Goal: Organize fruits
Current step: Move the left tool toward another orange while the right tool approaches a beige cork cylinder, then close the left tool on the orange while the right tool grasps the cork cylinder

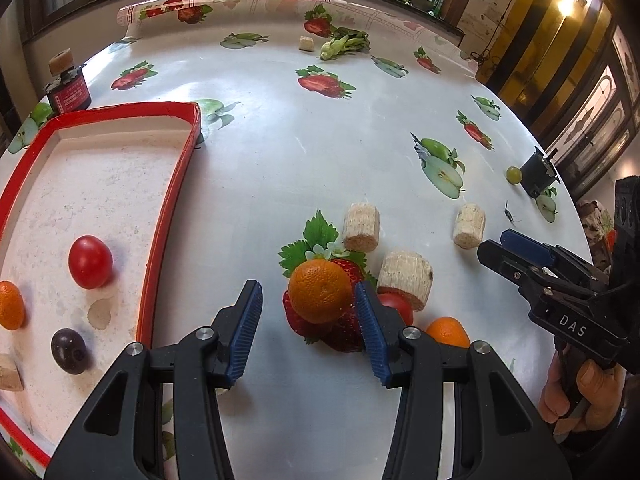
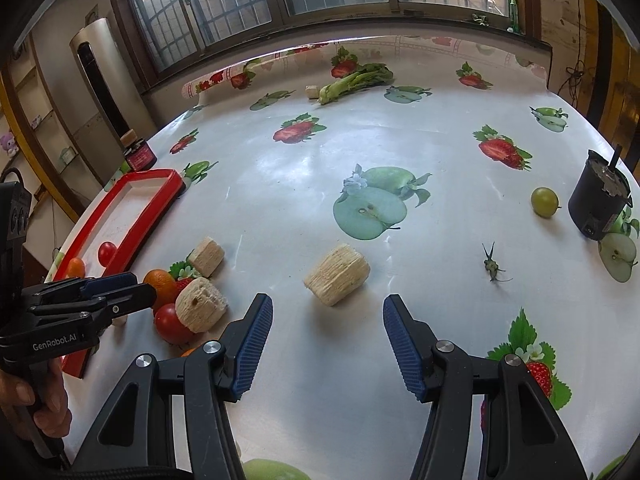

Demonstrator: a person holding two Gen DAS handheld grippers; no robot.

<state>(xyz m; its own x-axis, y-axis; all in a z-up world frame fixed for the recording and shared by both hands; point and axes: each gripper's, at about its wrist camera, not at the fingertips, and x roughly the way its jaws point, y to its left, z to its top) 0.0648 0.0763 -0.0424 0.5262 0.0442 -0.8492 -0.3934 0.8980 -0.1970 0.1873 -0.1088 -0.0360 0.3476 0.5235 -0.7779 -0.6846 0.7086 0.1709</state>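
Note:
My left gripper (image 1: 308, 300) is open, its jaws wide, just short of a small orange (image 1: 320, 291) lying on the table. A red tomato (image 1: 398, 307) and a second orange (image 1: 447, 332) sit behind its right finger. The red-rimmed tray (image 1: 168, 216) to the left holds a tomato (image 1: 90, 262), an orange (image 1: 10, 305), a dark grape (image 1: 69, 351) and a beige piece. My right gripper (image 2: 328, 312) is open and empty, in front of a beige corn-cob chunk (image 2: 337, 274). A green grape (image 2: 544, 201) lies at the far right.
Other cob chunks (image 1: 361, 227) (image 1: 405, 274) (image 1: 469, 226) lie near the fruits. A black pot (image 2: 600, 200) stands by the green grape. A leafy vegetable (image 2: 356, 80) lies at the far edge. A red jar (image 1: 68, 88) stands behind the tray. A small stem (image 2: 492, 266) lies loose.

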